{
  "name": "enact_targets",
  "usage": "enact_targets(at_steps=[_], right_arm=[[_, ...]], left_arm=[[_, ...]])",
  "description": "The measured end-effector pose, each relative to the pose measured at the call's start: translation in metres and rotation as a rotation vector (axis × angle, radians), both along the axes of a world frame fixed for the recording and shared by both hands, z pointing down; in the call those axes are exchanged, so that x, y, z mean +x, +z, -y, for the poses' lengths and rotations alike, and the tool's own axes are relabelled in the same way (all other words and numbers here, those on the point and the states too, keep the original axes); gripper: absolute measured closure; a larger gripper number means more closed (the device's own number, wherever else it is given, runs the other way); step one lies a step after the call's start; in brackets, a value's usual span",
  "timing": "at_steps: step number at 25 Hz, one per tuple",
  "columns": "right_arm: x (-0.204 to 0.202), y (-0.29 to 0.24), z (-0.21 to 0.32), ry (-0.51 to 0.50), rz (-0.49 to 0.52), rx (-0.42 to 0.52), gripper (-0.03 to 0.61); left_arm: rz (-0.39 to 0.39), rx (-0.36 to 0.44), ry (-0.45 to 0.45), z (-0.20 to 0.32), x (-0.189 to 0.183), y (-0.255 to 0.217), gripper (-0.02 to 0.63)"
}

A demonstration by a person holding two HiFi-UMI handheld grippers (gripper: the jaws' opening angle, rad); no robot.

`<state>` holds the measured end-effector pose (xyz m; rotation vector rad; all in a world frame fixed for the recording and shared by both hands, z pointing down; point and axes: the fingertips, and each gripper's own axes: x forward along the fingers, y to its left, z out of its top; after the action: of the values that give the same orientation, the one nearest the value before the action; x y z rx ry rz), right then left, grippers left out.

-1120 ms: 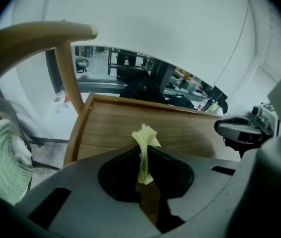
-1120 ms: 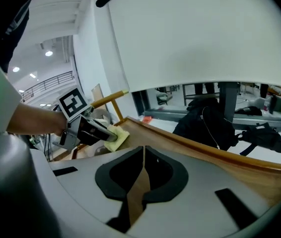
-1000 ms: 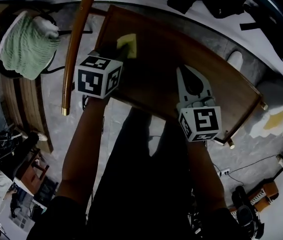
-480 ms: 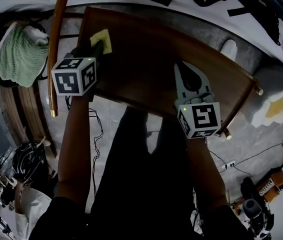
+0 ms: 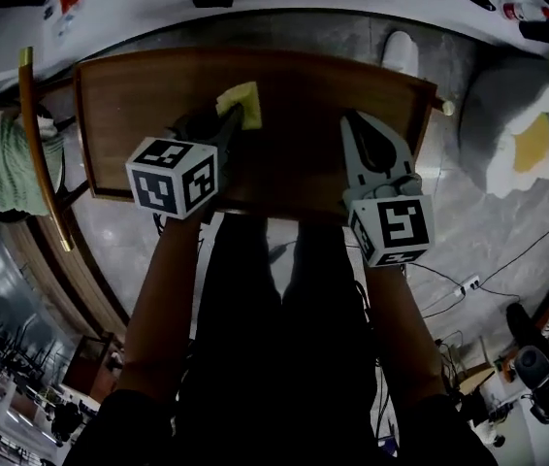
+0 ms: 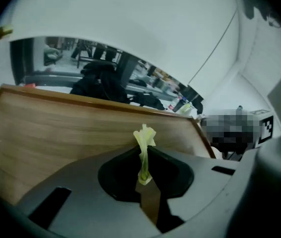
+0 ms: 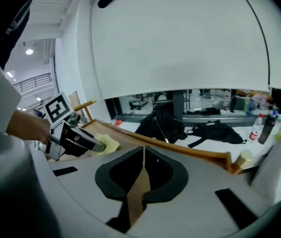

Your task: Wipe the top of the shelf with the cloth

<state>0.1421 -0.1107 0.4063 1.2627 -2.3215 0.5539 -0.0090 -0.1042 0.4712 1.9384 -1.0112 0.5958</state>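
The brown wooden shelf top (image 5: 294, 81) fills the upper middle of the head view. A small yellow cloth (image 5: 242, 102) lies on it left of centre, pinched in my left gripper (image 5: 232, 116), which is shut on it. In the left gripper view the cloth (image 6: 144, 150) stands as a thin strip between the closed jaws over the shelf top (image 6: 56, 133). My right gripper (image 5: 357, 122) hovers over the shelf's right half, shut and empty. In the right gripper view its jaws (image 7: 143, 151) meet, with the left gripper (image 7: 76, 140) and cloth (image 7: 106, 144) to the left.
A curved wooden rail (image 5: 37, 144) and a pale green towel (image 5: 5, 163) are left of the shelf. A white and yellow cushion (image 5: 527, 134) sits at the right. Cables and a power strip (image 5: 468, 284) lie on the grey floor. Black bags (image 7: 190, 123) rest beyond the shelf.
The head camera has swung, so the shelf now sits level across the picture. My left gripper with the cloth has moved right along the shelf top. The right gripper stays shut over the right half.
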Motion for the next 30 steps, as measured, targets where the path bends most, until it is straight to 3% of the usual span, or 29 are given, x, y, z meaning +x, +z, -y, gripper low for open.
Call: enact_targets(at_steps=[6,12,17,23,30], right_arm=[[0.103,-0.004,-0.017,0.125,-0.049,0.013,0.552],[0.155,-0.002,-0.036,0.164,-0.049,0.001,0.552],[0.17,0.001,-0.047,0.155,-0.03,-0.001,0.552],[0.153,0.004,-0.051,0.097,-0.014,-0.01,0.552],[0.102,0.001,-0.047,0.019,-0.012,-0.016,0.552]], left_arm=[[-0.115,-0.015,0.222,-0.032,0.165,-0.01,0.577],[-0.15,-0.044,0.296,-0.053,0.244,-0.009,0.577],[-0.13,-0.056,0.285,-0.063,0.265,-0.001,0.577],[-0.103,-0.038,0.275,-0.062,0.264,0.0,0.577],[-0.042,-0.019,0.252,-0.053,0.207,0.005,0.577]])
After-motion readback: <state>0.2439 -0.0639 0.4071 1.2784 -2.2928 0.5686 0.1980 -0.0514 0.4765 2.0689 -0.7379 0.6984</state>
